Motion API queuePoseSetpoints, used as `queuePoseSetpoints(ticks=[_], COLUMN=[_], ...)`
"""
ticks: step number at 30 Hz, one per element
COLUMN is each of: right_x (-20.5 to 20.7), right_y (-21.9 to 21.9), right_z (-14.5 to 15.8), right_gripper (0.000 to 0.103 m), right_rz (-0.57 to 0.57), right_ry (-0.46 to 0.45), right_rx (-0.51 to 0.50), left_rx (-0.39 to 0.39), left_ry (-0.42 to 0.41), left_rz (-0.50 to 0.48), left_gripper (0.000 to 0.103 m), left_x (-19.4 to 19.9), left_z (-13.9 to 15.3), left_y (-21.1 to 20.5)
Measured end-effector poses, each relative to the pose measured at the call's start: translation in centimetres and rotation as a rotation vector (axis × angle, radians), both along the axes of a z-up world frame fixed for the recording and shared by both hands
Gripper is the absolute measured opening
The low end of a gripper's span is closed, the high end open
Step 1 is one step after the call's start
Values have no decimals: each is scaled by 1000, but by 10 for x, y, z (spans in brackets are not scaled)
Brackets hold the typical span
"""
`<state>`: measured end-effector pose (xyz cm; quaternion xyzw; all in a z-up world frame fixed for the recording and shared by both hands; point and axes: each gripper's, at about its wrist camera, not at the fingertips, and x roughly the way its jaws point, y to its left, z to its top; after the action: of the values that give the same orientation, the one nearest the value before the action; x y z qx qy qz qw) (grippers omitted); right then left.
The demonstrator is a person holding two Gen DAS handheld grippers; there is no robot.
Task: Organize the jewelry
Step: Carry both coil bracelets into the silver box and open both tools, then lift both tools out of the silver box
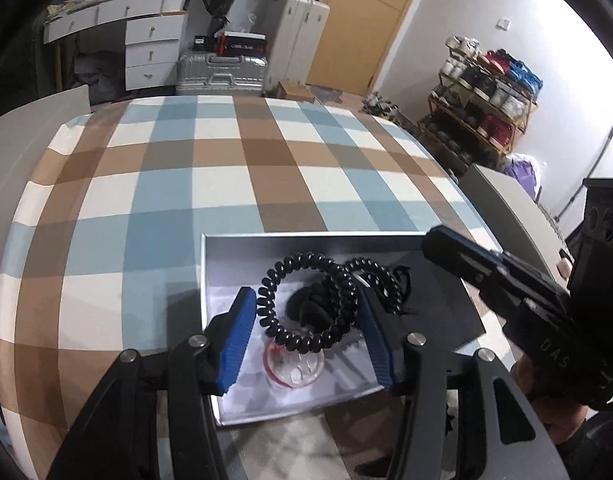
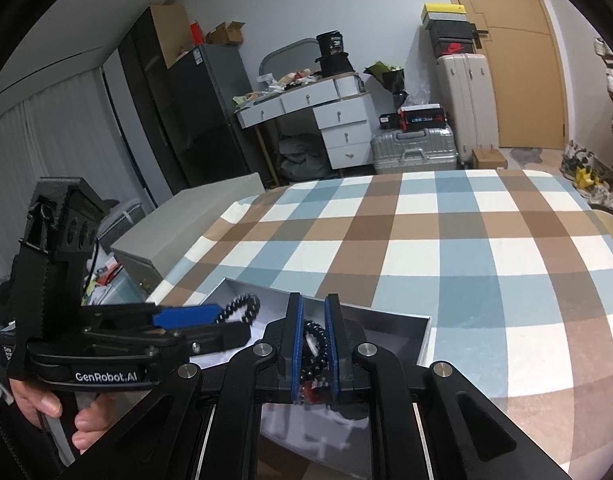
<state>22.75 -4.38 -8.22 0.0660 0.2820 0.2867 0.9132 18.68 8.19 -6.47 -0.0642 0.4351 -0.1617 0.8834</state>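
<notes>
Black curly bands (image 1: pixel 306 300) already lie in my box (image 1: pixel 204 280) between my left gripper's (image 1: pixel 302 344) open fingers, while my right gripper (image 2: pixel 314 344), at three o'clock, pinches black beads (image 2: pixel 316 344) not yet dropped.

A checked cloth (image 1: pixel 234 184) in brown, blue and white covers the surface across the middle of both views. Beyond it, at the upper left of the left wrist view, stands a white desk with drawers (image 1: pixel 150 40), its top cluttered. Just right of it a silver suitcase (image 1: pixel 220 74) lies flat with dark boxes on top, and a white upright suitcase (image 1: pixel 296 44) stands beside a wooden door (image 1: pixel 370 24). At the right edge a shoe rack (image 1: pixel 486 96) holds many pairs. In the right wrist view a dark fridge (image 2: pixel 198 116) stands at upper left, beside pale curtains (image 2: pixel 54 128).
</notes>
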Motion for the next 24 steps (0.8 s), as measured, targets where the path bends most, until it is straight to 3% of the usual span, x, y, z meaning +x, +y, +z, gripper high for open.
queuePoseSetpoints(ticks=[4,6,10,13,19,24], right_x=[-11,-19,-34,-49,-76,-95], right_y=[-4,-7,-14,-21,-33,-45], right_z=[5,8,15,20,24,24], right_gripper=[15,21,33,55,58,67], right_rz=[-9,-15,-28,-55,-85,-111], right_ry=[-10,-18,-37,-53,-69,-70], right_rx=[-9,-13,-11,-19,-31,-26], left_rx=[14,14,25,31,48,52], left_ry=[-21,-29,-52,-71,-104,-115], left_rz=[-8,-6,0,7,9,-11], left_gripper=[58,75,76,76,76,80], left_x=[-10,-12,-21,-29,-49,-65], left_z=[8,10,18,23,30,29], left_y=[-3,-3,-6,-8,-12,-17])
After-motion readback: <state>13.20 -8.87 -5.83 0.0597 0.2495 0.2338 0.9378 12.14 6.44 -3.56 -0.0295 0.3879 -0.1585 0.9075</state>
